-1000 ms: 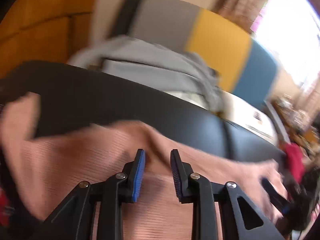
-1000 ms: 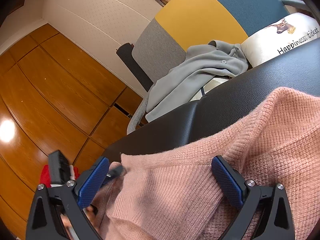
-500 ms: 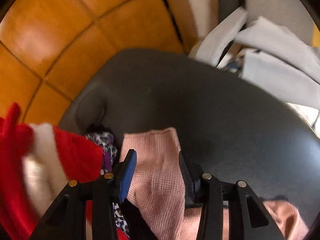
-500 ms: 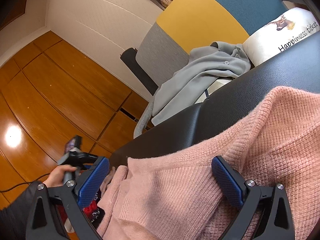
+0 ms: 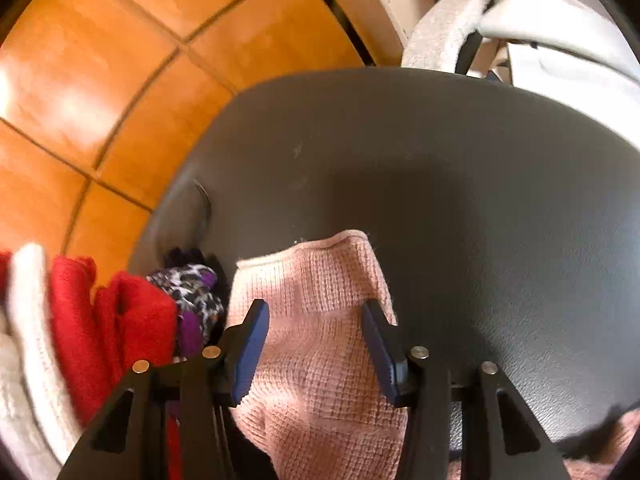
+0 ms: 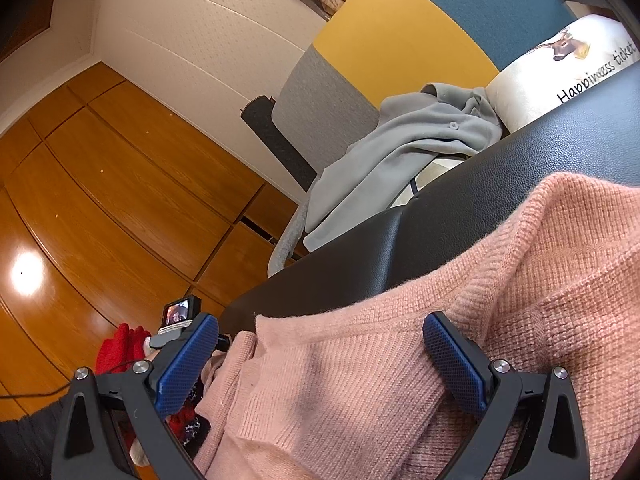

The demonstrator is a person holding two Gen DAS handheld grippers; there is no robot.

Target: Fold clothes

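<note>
While the left gripper [image 5: 314,336] points down at the edge of the dark leather-look bench [image 5: 460,184], its jaws have just been closing in a bit; the cuff end of the pink knitted sweater [image 5: 316,320] sits between them, pads not pressing it as far as the left wrist view shows. Red-and-white knitwear [image 5: 80,320] and a purple leopard-print cloth [image 5: 192,292] are piled lower left of that frame, just beside the sleeve. Right gripper [image 6: 320,364] stands wide open over the sweater body [image 6: 400,360], which fills the lower right of the right wrist view. Grey buttoned garment [image 6: 400,152] lies draped upper centre on a grey, yellow and blue chair [image 6: 400,40].
</note>
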